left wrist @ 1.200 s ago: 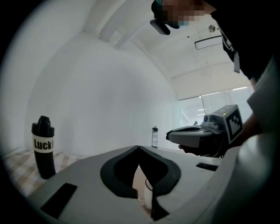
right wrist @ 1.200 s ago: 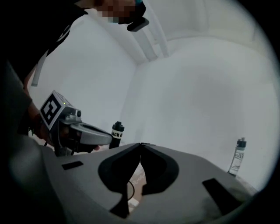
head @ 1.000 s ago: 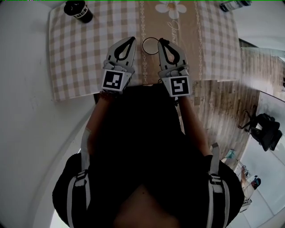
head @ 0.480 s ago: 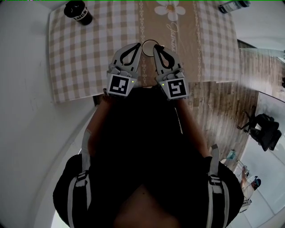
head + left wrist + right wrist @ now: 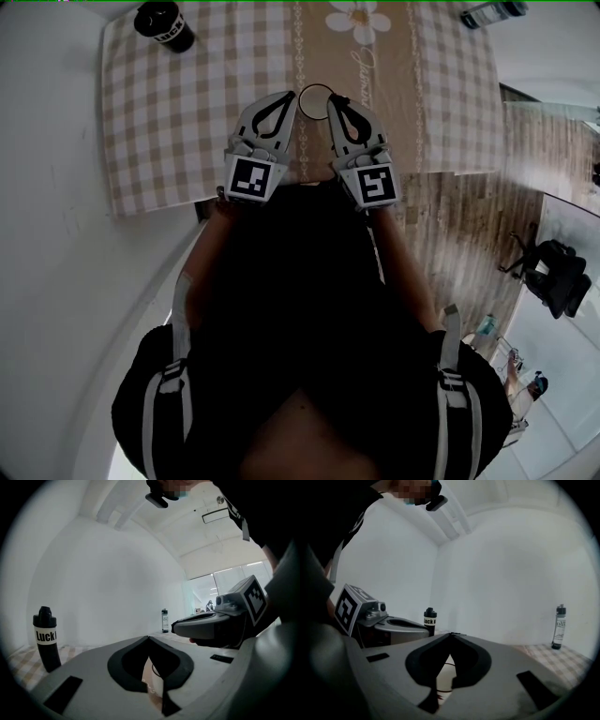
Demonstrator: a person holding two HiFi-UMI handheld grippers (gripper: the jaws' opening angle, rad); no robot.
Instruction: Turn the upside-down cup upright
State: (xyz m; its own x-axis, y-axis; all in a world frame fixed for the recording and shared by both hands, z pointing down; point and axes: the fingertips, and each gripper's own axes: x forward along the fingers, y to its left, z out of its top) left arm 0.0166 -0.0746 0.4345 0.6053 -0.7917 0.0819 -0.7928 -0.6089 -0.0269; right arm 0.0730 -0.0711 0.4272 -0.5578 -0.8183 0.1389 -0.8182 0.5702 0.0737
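Head view: person stands at the near edge of the bench point(image 5: 169, 112), which carries a beige-and-white checked cloth with a plain tan runner point(image 5: 361, 75) down its middle, a daisy print at the runner's far end. Left tongs point(image 5: 292, 94) and right tongs point(image 5: 333, 97) are held side by side over the near part of the runner, tips angled in toward each other. The cup point(image 5: 317, 99) sits on the runner just beyond and between the two tips; from above it reads as a dark-outlined ring with a pale middle, its near edge partly covered by the tips. Rim-up or base-up cannot be told from any view. Left gripper view: left tongs point(image 5: 149, 637) clenched, pad tips meeting, nothing pinched between them — the white cup point(image 5: 156, 682) shows only through the gap below the tips, on the cloth ahead. The right tongs point(image 5: 201, 625) cross the right side of that view, close by. Right gripper view: right tongs point(image 5: 451, 633) likewise clenched tip to tip and empty, the cup point(image 5: 446, 676) visible through the opening beneath, a thin dark line across its surface; the left tongs point(image 5: 393, 623) lie alongside at left. A black bottle point(image 5: 164, 23) with a white label band stands at the far left corner of the cloth point(image 5: 47, 639) point(image 5: 430, 619). A clear bottle point(image 5: 492, 11) stands at the far right corner point(image 5: 164, 620) point(image 5: 558, 626). Both bottles upright, well apart from the cup.
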